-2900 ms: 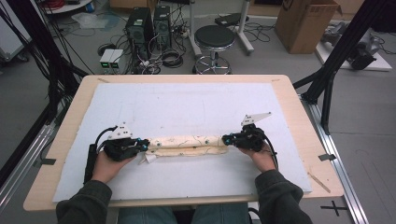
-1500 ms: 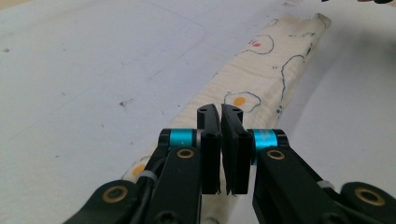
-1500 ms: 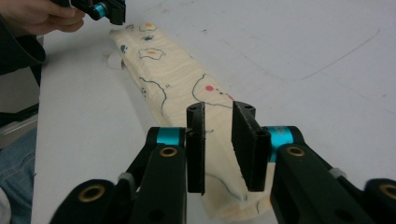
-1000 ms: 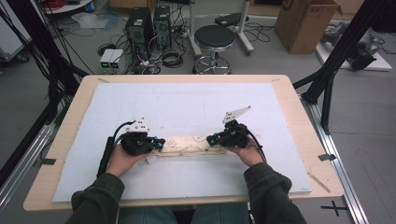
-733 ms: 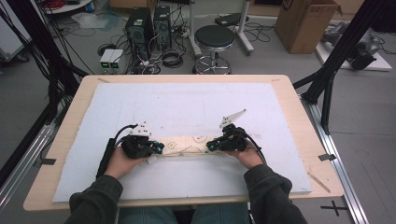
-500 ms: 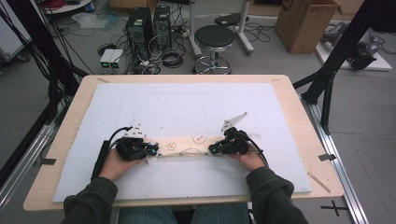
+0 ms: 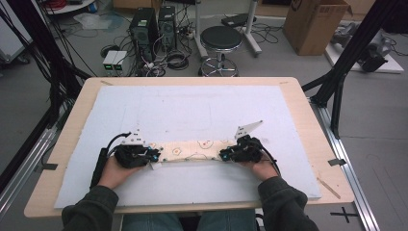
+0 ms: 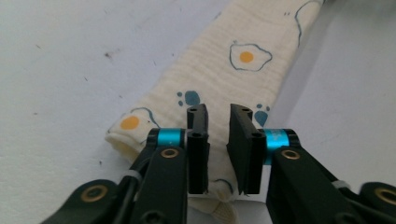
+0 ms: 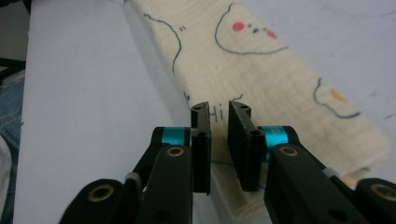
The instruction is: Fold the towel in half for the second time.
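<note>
The cloth [image 7: 192, 151] lies folded into a narrow strip across the near middle of the table [image 7: 298, 110]; any further folding remains. Left claw [image 8: 218, 140] and right claw [image 9: 218, 137] have just been opening, jaws slightly apart over opposite cloth ends, not clamped. Both hands rest low, pointing inward.

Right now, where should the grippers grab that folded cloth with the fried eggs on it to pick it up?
Probably by its two short ends. The folded cloth lies flat as a long narrow strip across the white mat, so each end gives a thick folded edge. The left gripper and right gripper could come in low from opposite ends. Their jaws have just been opening, a gap showing over the cloth.
</note>
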The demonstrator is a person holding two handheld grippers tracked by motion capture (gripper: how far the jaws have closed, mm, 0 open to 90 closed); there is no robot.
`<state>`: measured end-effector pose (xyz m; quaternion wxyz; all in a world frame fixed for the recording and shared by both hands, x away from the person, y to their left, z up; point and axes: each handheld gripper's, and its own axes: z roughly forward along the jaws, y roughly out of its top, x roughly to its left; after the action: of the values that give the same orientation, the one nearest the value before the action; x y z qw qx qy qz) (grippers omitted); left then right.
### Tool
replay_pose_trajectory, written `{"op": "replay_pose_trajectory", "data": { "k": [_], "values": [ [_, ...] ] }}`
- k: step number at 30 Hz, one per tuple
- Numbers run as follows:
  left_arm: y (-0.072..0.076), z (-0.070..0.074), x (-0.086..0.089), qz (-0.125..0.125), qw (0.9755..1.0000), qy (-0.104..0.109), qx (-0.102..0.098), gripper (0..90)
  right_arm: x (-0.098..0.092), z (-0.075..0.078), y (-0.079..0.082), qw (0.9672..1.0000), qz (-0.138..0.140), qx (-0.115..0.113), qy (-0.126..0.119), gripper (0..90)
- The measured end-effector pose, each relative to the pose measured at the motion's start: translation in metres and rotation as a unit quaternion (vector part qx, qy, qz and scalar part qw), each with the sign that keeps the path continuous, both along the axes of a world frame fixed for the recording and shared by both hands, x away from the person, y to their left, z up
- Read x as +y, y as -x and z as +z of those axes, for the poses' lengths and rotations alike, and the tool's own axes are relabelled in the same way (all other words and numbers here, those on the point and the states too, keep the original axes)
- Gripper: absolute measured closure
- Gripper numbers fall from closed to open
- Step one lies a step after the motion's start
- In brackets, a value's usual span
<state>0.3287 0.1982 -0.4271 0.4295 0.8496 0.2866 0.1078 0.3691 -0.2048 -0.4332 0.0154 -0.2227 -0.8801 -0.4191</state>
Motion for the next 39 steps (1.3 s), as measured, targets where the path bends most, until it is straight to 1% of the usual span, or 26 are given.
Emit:
{"op": "replay_pose_trajectory", "data": {
  "k": [2,3,4,5,6,8,9,12,13,15,17,19,20,23,27,29,30,32,34,36,37,39],
  "values": [
    [0.0,0.002,0.004,0.007,0.9999,0.011,-0.005,74.2,-0.003,0.006,-0.003,0.9998,-0.012,-0.012,-0.007,73.9],
    [-0.001,0.003,0.006,0.012,0.9998,0.015,-0.004,72.7,-0.005,0.01,-0.005,0.9995,-0.021,-0.023,-0.012,72.1],
    [-0.001,0.004,0.008,0.015,0.9997,0.016,-0.003,70.7,-0.007,0.013,-0.007,0.9991,-0.031,-0.024,-0.015,68.4],
    [-0.002,0.003,0.009,0.018,0.9997,0.016,-0.003,68.6,-0.01,0.015,-0.01,0.9983,-0.045,-0.033,-0.017,66.0],
    [-0.002,0.003,0.01,0.02,0.9997,0.016,0.0,66.7,-0.012,0.016,-0.012,0.998,-0.05,-0.034,-0.017,65.6],
    [-0.004,0.001,0.011,0.02,0.9997,0.01,0.004,63.0,-0.013,0.014,-0.015,0.9977,-0.058,-0.03,-0.016,61.8],
    [-0.004,-0.001,0.011,0.022,0.9997,0.008,0.005,62.3,-0.013,0.013,-0.016,0.9977,-0.061,-0.028,-0.006,60.3],
    [-0.006,-0.004,0.012,0.023,0.9996,0.001,0.017,61.3,-0.011,0.006,-0.016,0.998,-0.056,-0.024,0.013,58.2],
    [-0.007,-0.005,0.012,0.024,0.9996,0.001,0.017,61.2,-0.01,0.004,-0.015,0.9982,-0.052,-0.026,0.018,57.4],
    [-0.007,-0.005,0.012,0.026,0.9995,-0.004,0.017,60.9,-0.009,0.001,-0.013,0.9979,-0.051,-0.029,0.026,55.4],
    [-0.008,-0.007,0.011,0.028,0.9994,-0.008,0.019,60.2,-0.01,-0.001,-0.011,0.9978,-0.047,-0.035,0.031,53.8],
    [-0.009,-0.009,0.011,0.026,0.9992,-0.019,0.024,59.1,-0.01,-0.002,-0.009,0.9975,-0.046,-0.04,0.034,51.4],
    [-0.009,-0.01,0.011,0.028,0.9991,-0.017,0.028,58.7,-0.01,-0.002,-0.008,0.9973,-0.046,-0.044,0.038,50.8],
    [-0.009,-0.01,0.012,0.025,0.9991,-0.021,0.027,58.2,-0.009,-0.004,-0.004,0.9962,-0.04,-0.061,0.047,49.3],
    [-0.009,-0.011,0.011,0.025,0.999,-0.021,0.03,57.7,-0.012,-0.008,-0.002,0.9957,-0.034,-0.077,0.039,48.8],
    [-0.009,-0.011,0.01,0.027,0.999,-0.02,0.031,57.4,-0.013,-0.008,-0.001,0.9959,-0.037,-0.075,0.034,48.5],
    [-0.009,-0.011,0.01,0.027,0.999,-0.019,0.031,57.1,-0.013,-0.009,-0.001,0.9956,-0.037,-0.08,0.033,48.3],
    [-0.009,-0.01,0.01,0.027,0.9991,-0.018,0.028,56.9,-0.013,-0.01,-0.001,0.9956,-0.039,-0.079,0.03,47.8],
    [-0.008,-0.008,0.01,0.027,0.9993,-0.01,0.025,56.0,-0.014,-0.009,-0.001,0.9963,-0.043,-0.071,0.022,46.2],
    [-0.008,-0.006,0.011,0.027,0.9993,0.003,0.024,55.0,-0.015,-0.008,0.0,0.9961,-0.049,-0.071,0.017,43.7],
    [-0.008,-0.005,0.012,0.027,0.9994,0.005,0.023,54.5,-0.016,-0.007,0.001,0.9964,-0.052,-0.066,0.011,42.6],
    [-0.008,-0.002,0.012,0.032,0.9992,0.019,0.018,52.4,-0.019,-0.004,0.0,0.9962,-0.058,-0.064,-0.003,41.9]
  ]
}}
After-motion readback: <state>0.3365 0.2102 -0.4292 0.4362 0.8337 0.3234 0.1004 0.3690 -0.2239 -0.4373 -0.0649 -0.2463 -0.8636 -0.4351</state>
